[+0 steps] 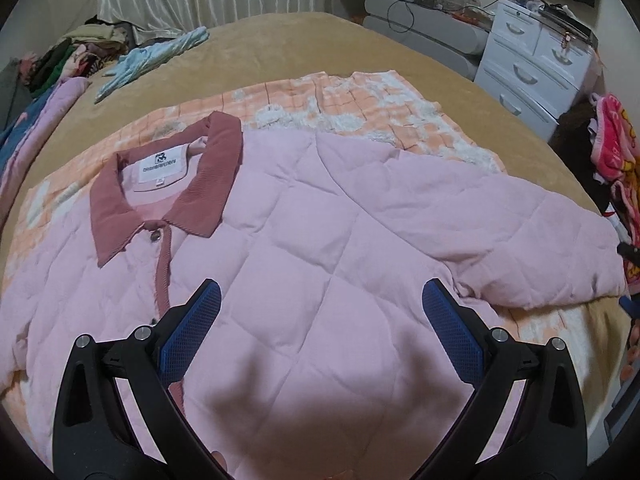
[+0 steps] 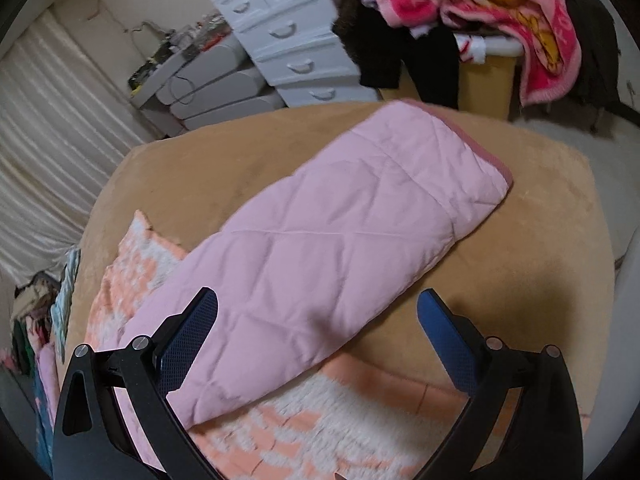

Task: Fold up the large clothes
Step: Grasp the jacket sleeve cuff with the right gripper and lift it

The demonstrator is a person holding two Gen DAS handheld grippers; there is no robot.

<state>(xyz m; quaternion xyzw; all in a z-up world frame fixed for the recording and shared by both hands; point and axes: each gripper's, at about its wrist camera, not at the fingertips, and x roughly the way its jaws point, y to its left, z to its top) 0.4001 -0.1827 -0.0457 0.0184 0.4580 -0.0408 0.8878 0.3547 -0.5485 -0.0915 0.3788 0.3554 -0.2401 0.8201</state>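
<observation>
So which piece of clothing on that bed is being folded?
Look at the tan bed, then the orange and white blanket spread on it. Lying flat on top is the pink quilted jacket, the only item with a dark rose ribbed collar and a white label inside the neck.

Soft, dim indoor light with a warm cast. A dark shadow falls on the quilted pink jacket (image 1: 320, 240) near the bottom edge. Fisheye bending curves the tan bed (image 2: 520, 240); corners vignette black. The right wrist view is slightly motion-blurred.
</observation>
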